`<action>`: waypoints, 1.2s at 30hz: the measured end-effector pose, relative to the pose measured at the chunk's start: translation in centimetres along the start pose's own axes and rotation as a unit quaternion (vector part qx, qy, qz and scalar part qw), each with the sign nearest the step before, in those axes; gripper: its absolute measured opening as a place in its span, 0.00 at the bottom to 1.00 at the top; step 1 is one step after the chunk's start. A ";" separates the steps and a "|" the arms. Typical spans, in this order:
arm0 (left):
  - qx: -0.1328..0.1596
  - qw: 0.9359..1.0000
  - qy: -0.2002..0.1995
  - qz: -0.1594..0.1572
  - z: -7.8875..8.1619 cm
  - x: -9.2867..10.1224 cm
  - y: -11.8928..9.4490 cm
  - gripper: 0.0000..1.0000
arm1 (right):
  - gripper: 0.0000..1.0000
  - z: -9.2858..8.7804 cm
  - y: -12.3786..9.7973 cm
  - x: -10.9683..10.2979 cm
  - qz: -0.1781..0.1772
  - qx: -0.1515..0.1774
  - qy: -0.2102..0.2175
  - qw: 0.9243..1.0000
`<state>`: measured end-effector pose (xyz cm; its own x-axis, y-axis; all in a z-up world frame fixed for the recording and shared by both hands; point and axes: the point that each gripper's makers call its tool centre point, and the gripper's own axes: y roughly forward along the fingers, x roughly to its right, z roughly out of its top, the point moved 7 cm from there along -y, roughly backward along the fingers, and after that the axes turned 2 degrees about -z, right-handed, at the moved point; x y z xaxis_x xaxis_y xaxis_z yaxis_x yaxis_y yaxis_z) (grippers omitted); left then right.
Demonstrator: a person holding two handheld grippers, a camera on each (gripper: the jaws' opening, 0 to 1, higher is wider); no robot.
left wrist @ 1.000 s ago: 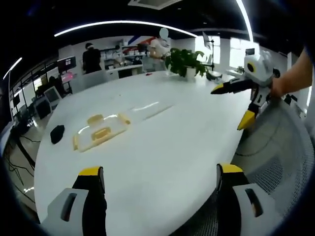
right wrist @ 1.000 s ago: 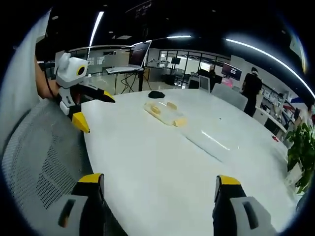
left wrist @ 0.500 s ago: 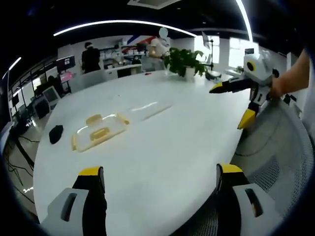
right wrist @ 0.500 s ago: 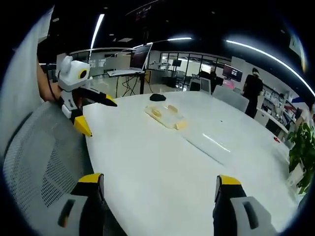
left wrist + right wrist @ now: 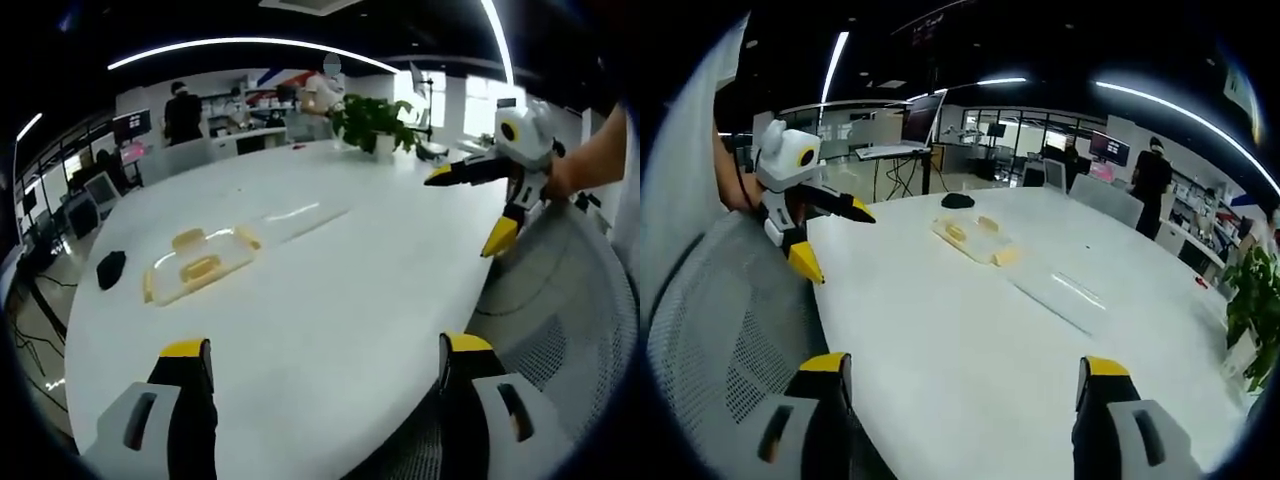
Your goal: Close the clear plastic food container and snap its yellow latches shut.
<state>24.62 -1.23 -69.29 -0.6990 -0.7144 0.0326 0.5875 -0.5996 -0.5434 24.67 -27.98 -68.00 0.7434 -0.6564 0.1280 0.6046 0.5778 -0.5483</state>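
- Well out on the white table (image 5: pixel 330 290), the clear plastic container (image 5: pixel 197 268) lies with its yellow latches (image 5: pixel 187 239) showing at its edges; in the left gripper view it sits left of centre.
- Just beside it, toward the plant, a clear flat lid (image 5: pixel 305 220) rests on the table; whether it touches the container cannot be told.
- Both jaws of the left gripper (image 5: pixel 318 362) rise from the bottom of its own view, spread wide and empty, near the table's edge and well apart from the container.
- Likewise the right gripper (image 5: pixel 960 372) has its jaws spread wide with nothing between them; the container (image 5: pixel 973 240) lies far ahead of it.
- Each gripper appears in the other's view, held by a hand (image 5: pixel 565 177) over a grey mesh chair (image 5: pixel 720 340), jaws apart.
- A small black object (image 5: pixel 110 269) lies near the table's far edge, beyond the container.
- A potted plant (image 5: pixel 372 125) stands at the far end, and people stand in the office behind.
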 end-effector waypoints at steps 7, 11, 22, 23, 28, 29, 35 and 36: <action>0.005 1.000 -0.001 -0.004 0.1 0.1 -0.1 0.90 | 0.93 -0.1 0.2 -0.4 0.006 -0.008 -0.008 1.000; 0.004 1.000 0.004 -0.008 0.2 0.1 -0.1 0.89 | 0.92 0.2 0.3 -1.0 0.017 -0.007 -0.017 1.000; -0.020 0.998 0.047 -0.047 0.0 -1.6 -0.1 0.80 | 0.86 2.0 2.0 -1.1 0.045 -0.009 -0.043 0.998; -0.024 0.998 0.047 -0.047 -0.3 -2.0 -0.1 0.79 | 0.86 2.3 2.3 -1.1 0.047 -0.008 -0.041 0.998; -0.039 0.997 0.048 -0.048 -1.2 -3.3 -0.1 0.78 | 0.84 2.8 3.9 -0.9 0.055 -0.013 -0.050 0.997; -0.040 0.997 0.047 -0.046 -1.2 -3.5 -0.1 0.78 | 0.83 3.0 4.0 -0.8 0.055 -0.013 -0.051 0.997; -0.045 0.997 0.041 -0.042 -1.4 -4.4 -0.1 0.78 | 0.83 3.7 5.4 -0.1 0.059 -0.012 -0.053 0.997; -0.049 0.997 0.044 -0.041 -1.5 -4.6 0.0 0.77 | 0.83 3.8 5.7 0.0 0.060 -0.015 -0.063 0.996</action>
<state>27.23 2.59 -70.74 -0.7782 -0.6279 0.0090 0.4878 -0.6134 -0.6212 29.22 -22.87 -67.95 0.8406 -0.5169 0.1616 0.5020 0.6316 -0.5908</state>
